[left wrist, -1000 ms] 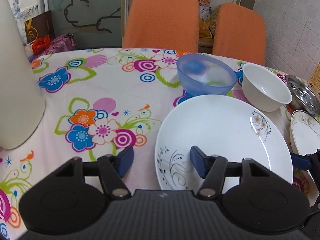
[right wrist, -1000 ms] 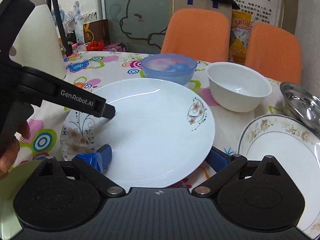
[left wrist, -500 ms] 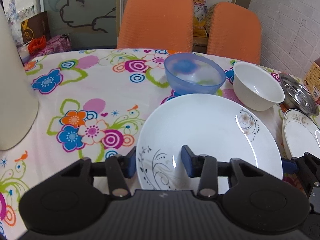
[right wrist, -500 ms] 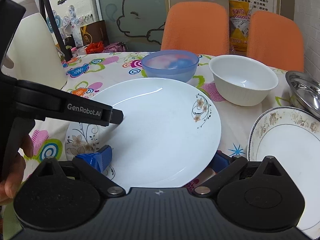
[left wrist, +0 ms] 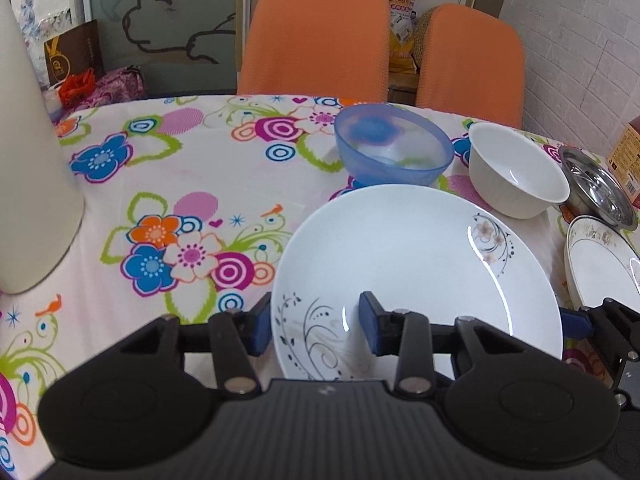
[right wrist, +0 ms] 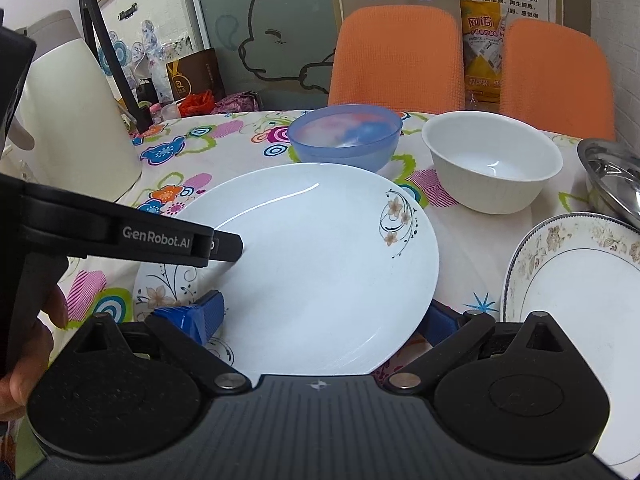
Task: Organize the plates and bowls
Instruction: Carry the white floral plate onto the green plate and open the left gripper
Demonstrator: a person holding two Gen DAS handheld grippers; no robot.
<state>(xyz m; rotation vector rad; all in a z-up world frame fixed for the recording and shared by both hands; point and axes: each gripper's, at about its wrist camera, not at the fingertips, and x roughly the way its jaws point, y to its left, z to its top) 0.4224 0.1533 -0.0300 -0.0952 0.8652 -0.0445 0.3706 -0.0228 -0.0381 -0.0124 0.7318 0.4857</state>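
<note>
A large white plate (left wrist: 400, 264) with a flower print lies on the flowered tablecloth (left wrist: 192, 176). My left gripper (left wrist: 314, 328) is shut on its near left rim, one blue pad outside the rim and one on the plate's face. In the right wrist view its black finger (right wrist: 224, 246) reaches over the plate (right wrist: 320, 256). My right gripper (right wrist: 320, 320) stands wide open at the plate's near edge, left pad above the plate and right pad under its right rim. Behind the plate stand a blue bowl (left wrist: 394, 152), a white bowl (left wrist: 516, 172) and a steel bowl (left wrist: 600, 188).
A gold-rimmed patterned plate (right wrist: 580, 292) lies to the right of the white plate. A tall cream jug (left wrist: 28, 160) stands at the left. Two orange chairs (left wrist: 316, 36) are behind the table, and an orange box (left wrist: 628, 164) sits at the far right. A hand (right wrist: 24, 360) holds the left gripper.
My left gripper's fingers have drawn together from wide apart onto the plate's left rim. The right gripper has kept its wide opening at the plate's near edge.
</note>
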